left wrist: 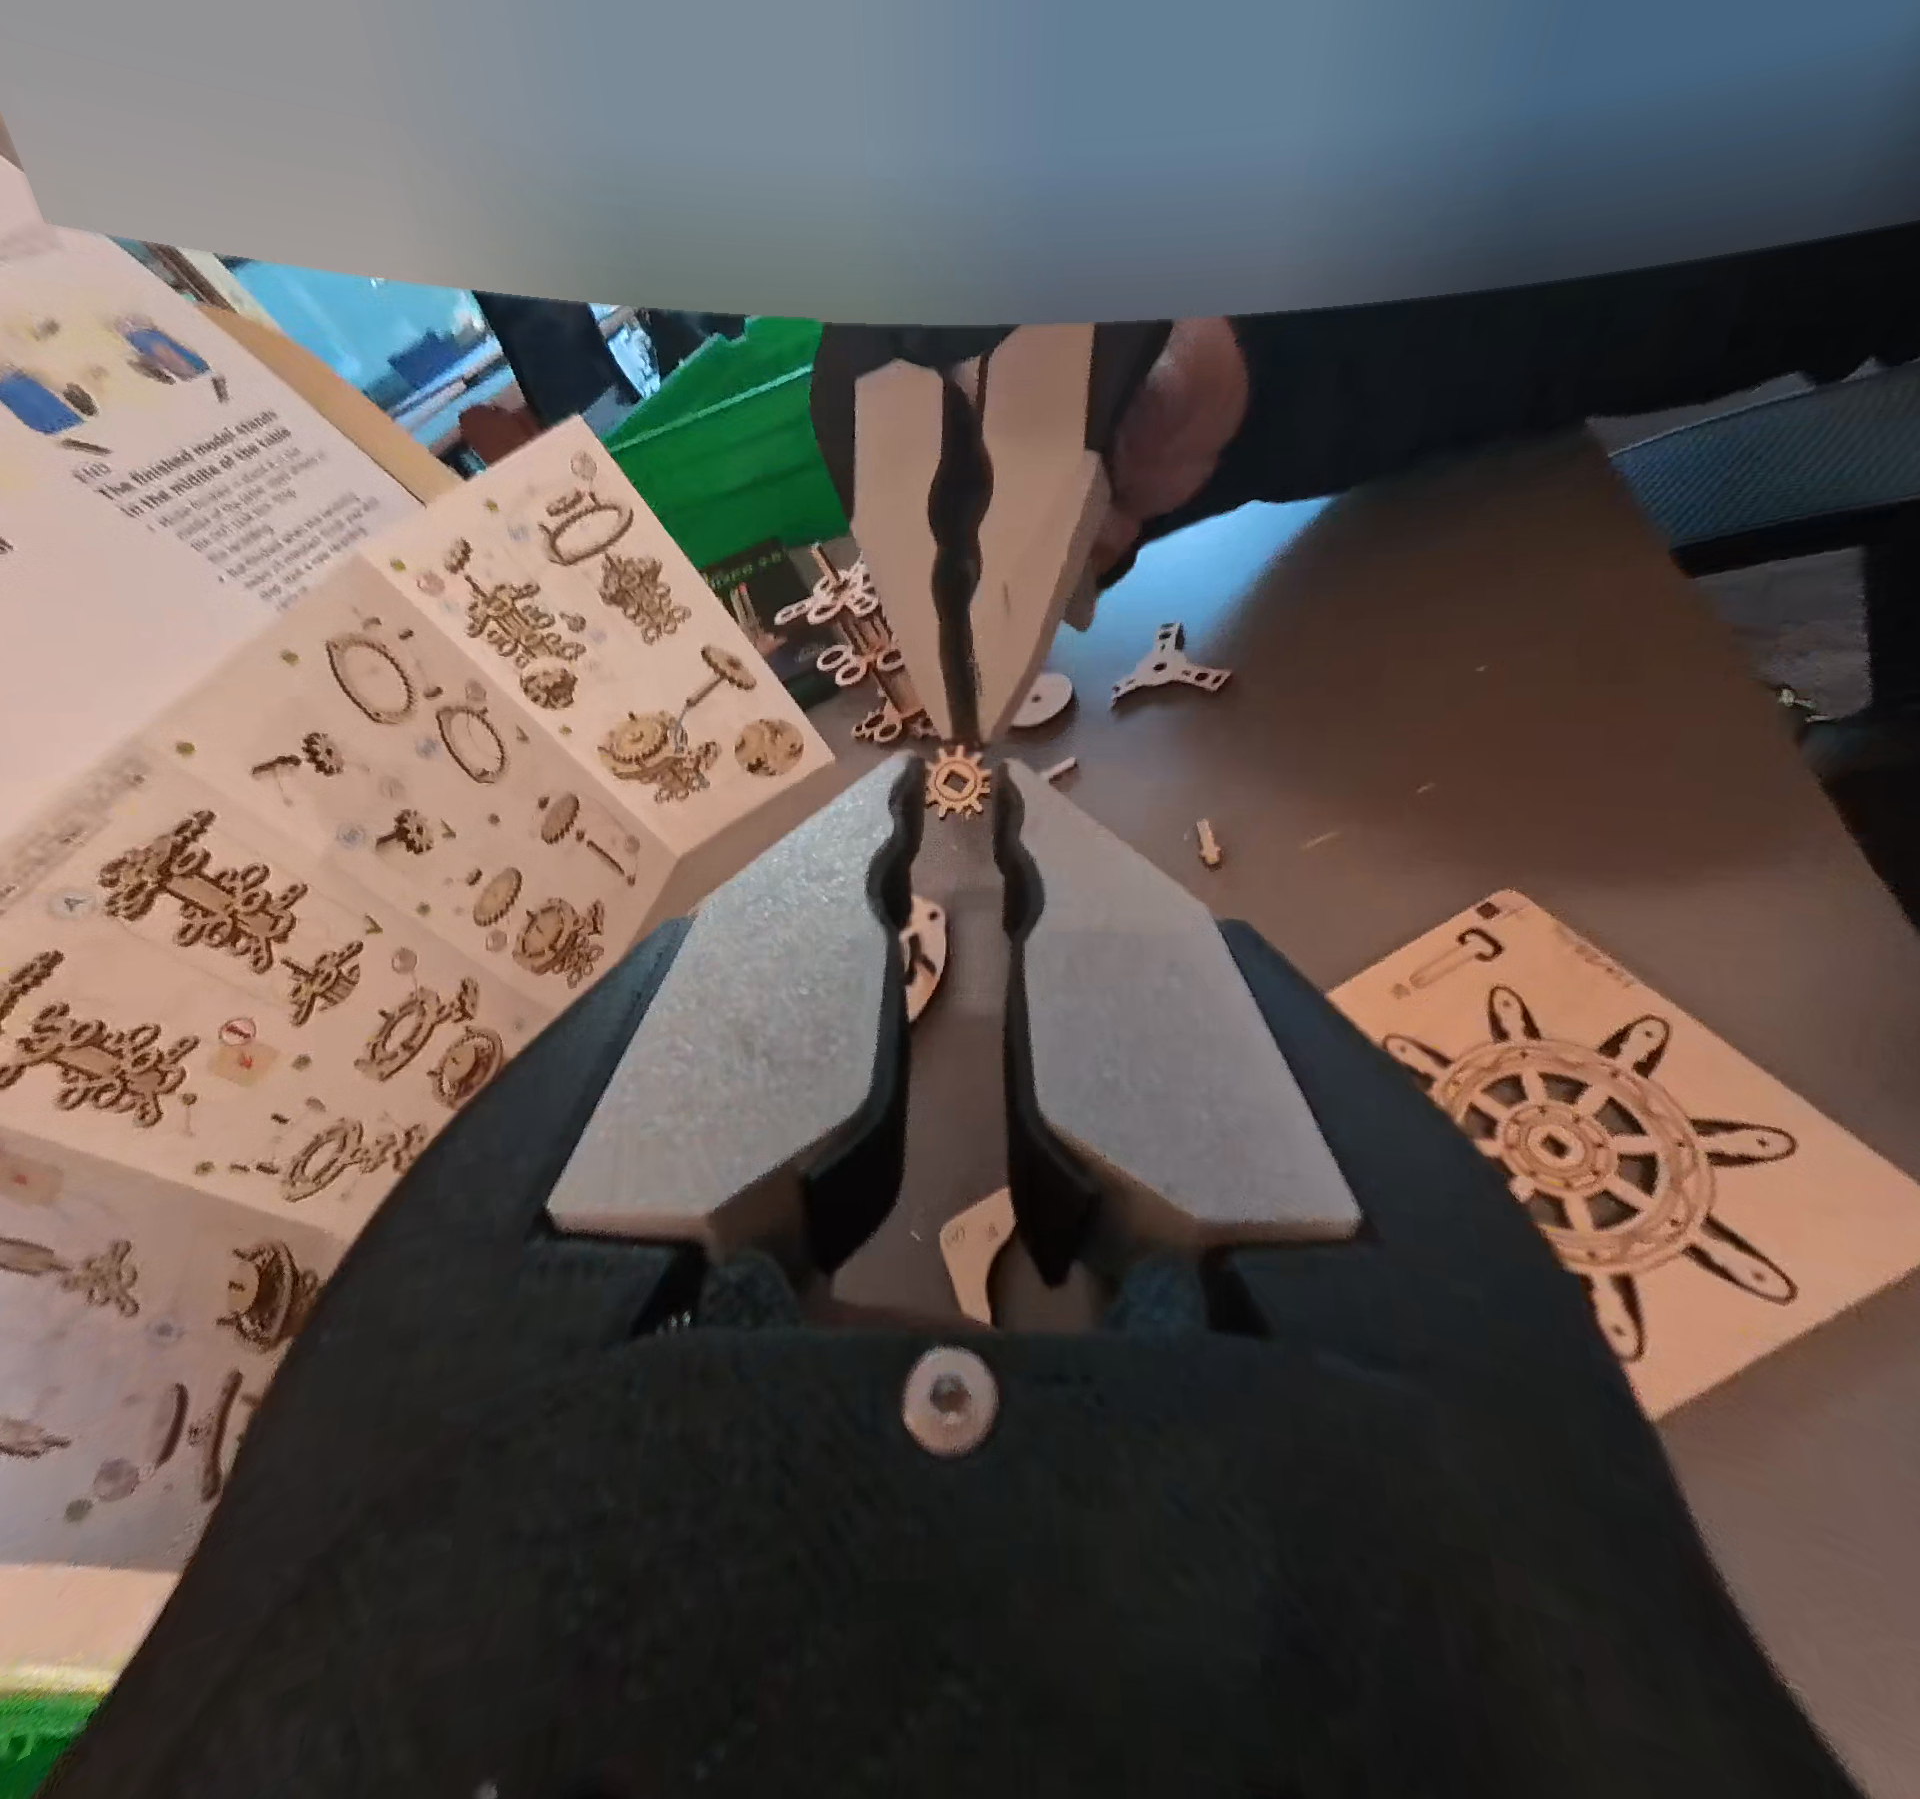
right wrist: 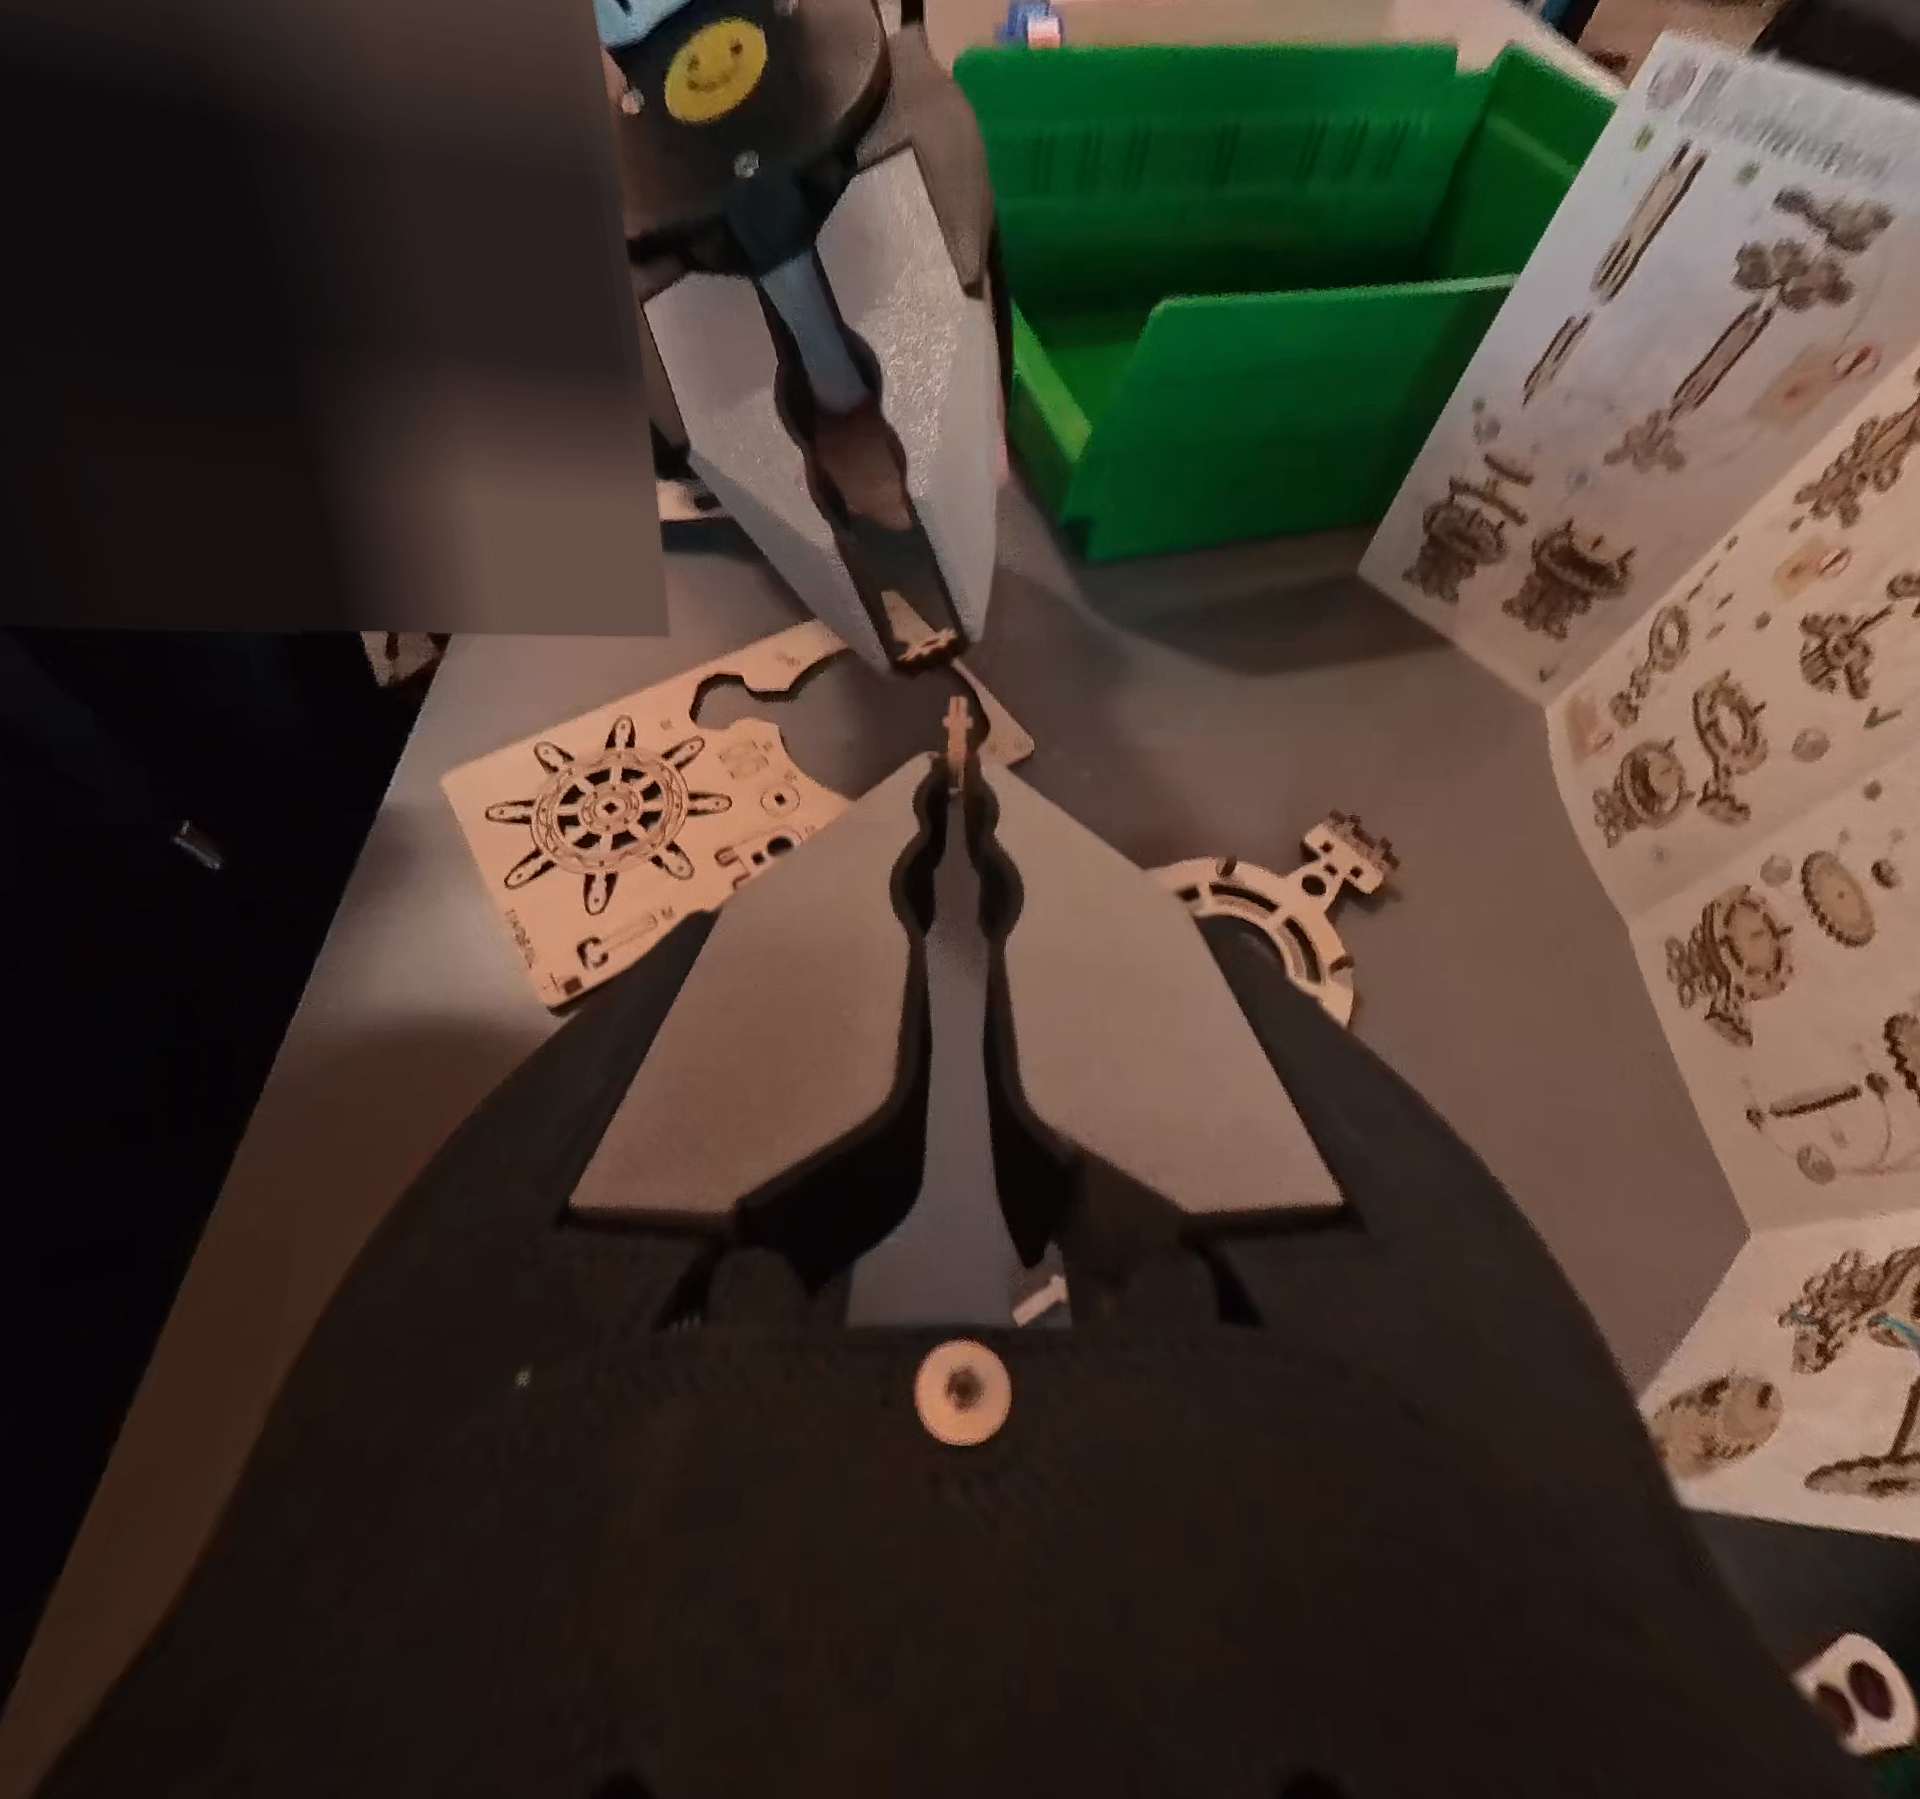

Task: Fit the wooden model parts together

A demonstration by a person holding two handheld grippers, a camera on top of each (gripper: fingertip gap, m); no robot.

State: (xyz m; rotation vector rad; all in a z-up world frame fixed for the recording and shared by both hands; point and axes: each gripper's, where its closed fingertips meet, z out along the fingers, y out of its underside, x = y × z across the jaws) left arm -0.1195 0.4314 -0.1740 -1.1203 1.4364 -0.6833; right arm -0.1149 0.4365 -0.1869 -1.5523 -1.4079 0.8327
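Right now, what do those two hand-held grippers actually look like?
Both look alike. The left gripper has a broad black textured body with a silver screw in the middle, and two grey, wedge-shaped fingers with wavy black inner edges. The right gripper is built the same. Seen from the right wrist view, the left one also carries a blue label and a yellow smiley sticker.
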